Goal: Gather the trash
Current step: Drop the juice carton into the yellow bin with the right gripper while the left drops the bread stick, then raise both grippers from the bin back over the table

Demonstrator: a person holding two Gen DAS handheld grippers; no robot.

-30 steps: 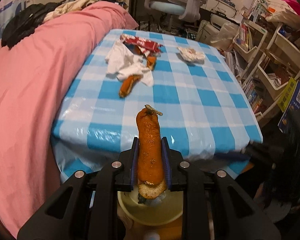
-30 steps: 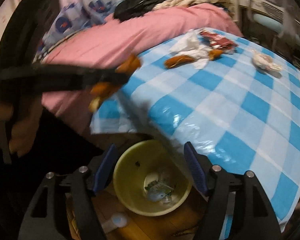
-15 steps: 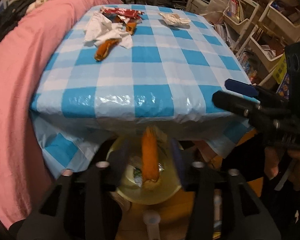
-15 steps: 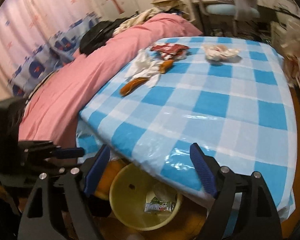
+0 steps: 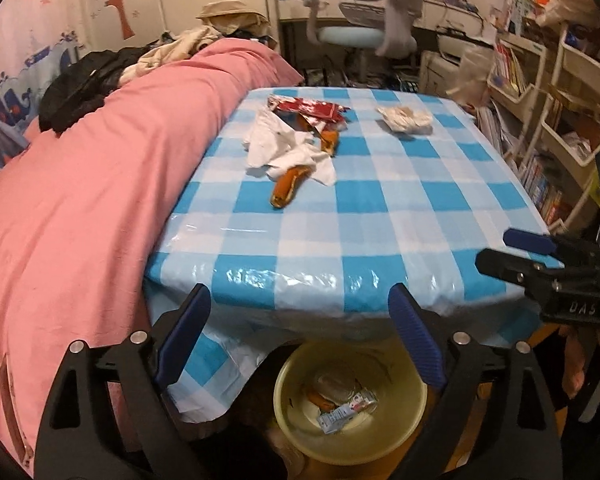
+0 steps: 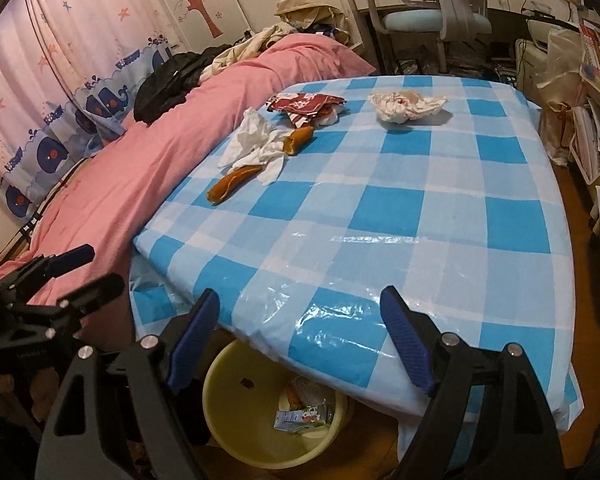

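Observation:
My left gripper (image 5: 298, 300) hangs over the yellow bin (image 5: 406, 396) on the floor at the table's near edge. Its jaws are opening, with nothing between them. An orange peel (image 5: 320, 398) and a small carton (image 5: 346, 410) lie in the bin. My right gripper (image 6: 299, 300) stands open and empty above the table's near corner. On the checked tablecloth (image 6: 380, 216) lie an orange peel (image 6: 230, 184), white tissues (image 6: 256, 144), a second peel (image 6: 298, 140), a red wrapper (image 6: 304, 106) and a crumpled paper (image 6: 404, 106).
A bed with a pink cover (image 5: 80, 200) runs along the table's left side. Shelves full of books (image 5: 540, 120) stand on the right, and a desk chair (image 5: 352, 36) stands behind the table. The bin sits partly under the table's overhang.
The left gripper let go of the orange peel, which fell into the bin, and its jaws spread wide. The right gripper swung from the bin towards the table.

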